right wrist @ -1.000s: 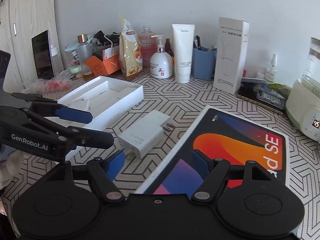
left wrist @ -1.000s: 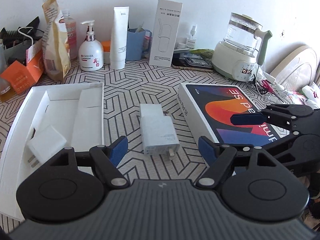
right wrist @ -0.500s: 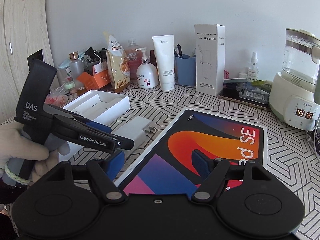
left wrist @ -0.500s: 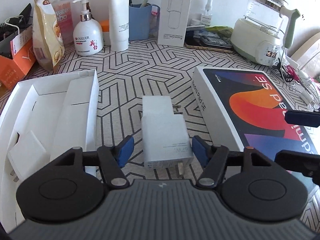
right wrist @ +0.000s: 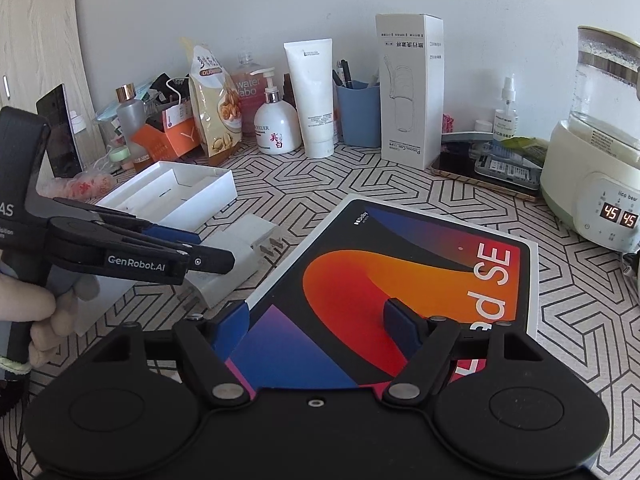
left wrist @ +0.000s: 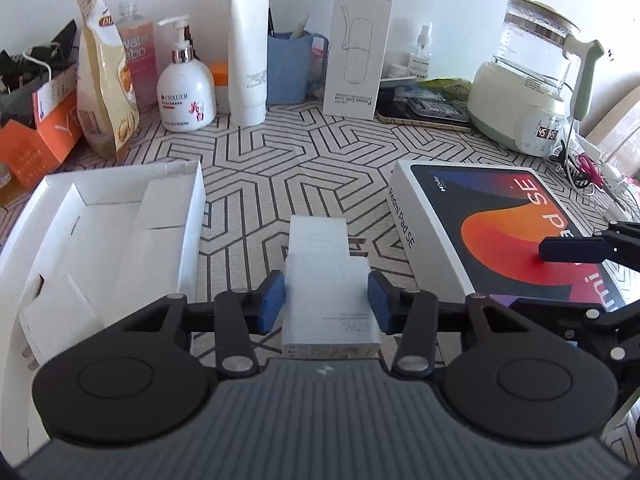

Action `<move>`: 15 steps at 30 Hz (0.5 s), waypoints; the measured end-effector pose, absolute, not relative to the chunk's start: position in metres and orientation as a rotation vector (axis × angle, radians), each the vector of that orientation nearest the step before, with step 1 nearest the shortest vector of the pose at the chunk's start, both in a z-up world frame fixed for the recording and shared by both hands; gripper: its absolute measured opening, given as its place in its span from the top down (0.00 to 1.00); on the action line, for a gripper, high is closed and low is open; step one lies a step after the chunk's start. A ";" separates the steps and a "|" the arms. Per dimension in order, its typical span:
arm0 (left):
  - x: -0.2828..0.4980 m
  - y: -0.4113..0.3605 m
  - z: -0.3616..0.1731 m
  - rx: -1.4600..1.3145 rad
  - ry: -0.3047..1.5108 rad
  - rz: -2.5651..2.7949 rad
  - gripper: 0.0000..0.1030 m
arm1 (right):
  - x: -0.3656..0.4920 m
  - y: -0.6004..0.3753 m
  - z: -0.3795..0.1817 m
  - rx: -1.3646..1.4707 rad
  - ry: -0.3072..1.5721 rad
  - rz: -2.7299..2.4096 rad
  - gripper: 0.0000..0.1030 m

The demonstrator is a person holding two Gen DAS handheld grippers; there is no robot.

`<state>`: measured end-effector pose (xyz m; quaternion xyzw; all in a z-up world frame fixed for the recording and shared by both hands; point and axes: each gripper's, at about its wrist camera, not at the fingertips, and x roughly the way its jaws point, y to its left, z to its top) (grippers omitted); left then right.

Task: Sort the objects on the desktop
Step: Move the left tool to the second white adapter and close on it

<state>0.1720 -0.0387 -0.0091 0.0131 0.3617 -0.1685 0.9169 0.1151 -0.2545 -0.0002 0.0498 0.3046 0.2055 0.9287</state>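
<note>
Now the left gripper (left wrist: pixel 326 300) has closed in around the white charger (left wrist: pixel 330 280): half a second ago its blue pads stood clear on both sides, and here they sit flush against the charger's flanks, holding it. The charger lies flat on the patterned table (left wrist: pixel 280 160), between the open white box (left wrist: pixel 112 232) on its left and the tablet box (left wrist: pixel 500 232) on its right, touching neither. That suggests the grasp is just made and the lift has not begun; the likely next step is to carry the charger into the white box, where one compartment looks free and another white piece already lies at the near end.

The right gripper (right wrist: pixel 316 320) hovers over the tablet box (right wrist: pixel 400 280) with its fingers spread wide and nothing between them. It has dropped a little lower over the lid than a moment back, perhaps waiting its turn.

Farther off, the tall white carton (left wrist: pixel 360 36), the pump bottle (left wrist: pixel 186 92) and the kettle (left wrist: pixel 532 76) stand along the wall as before.
</note>
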 end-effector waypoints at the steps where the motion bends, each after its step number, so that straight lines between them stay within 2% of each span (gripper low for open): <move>1: 0.173 -0.037 -0.009 0.018 0.749 -0.346 0.59 | 0.115 -0.255 0.000 0.109 0.622 0.422 0.23; 3: 0.177 -0.033 -0.010 -0.020 0.766 -0.342 0.55 | 0.114 -0.256 0.000 0.113 0.618 0.423 0.23; 7: 0.182 -0.032 -0.014 -0.029 0.779 -0.300 0.32 | 0.111 -0.256 0.000 0.113 0.615 0.427 0.23; 9: 0.184 -0.034 -0.016 -0.019 0.783 -0.294 0.27 | 0.109 -0.256 0.001 0.110 0.613 0.430 0.23; 12: 0.187 -0.040 -0.021 0.009 0.816 -0.294 0.27 | 0.106 -0.256 0.001 0.111 0.609 0.431 0.23; 15: 0.182 -0.048 -0.027 0.065 0.816 -0.309 0.32 | 0.102 -0.258 0.000 0.120 0.606 0.425 0.23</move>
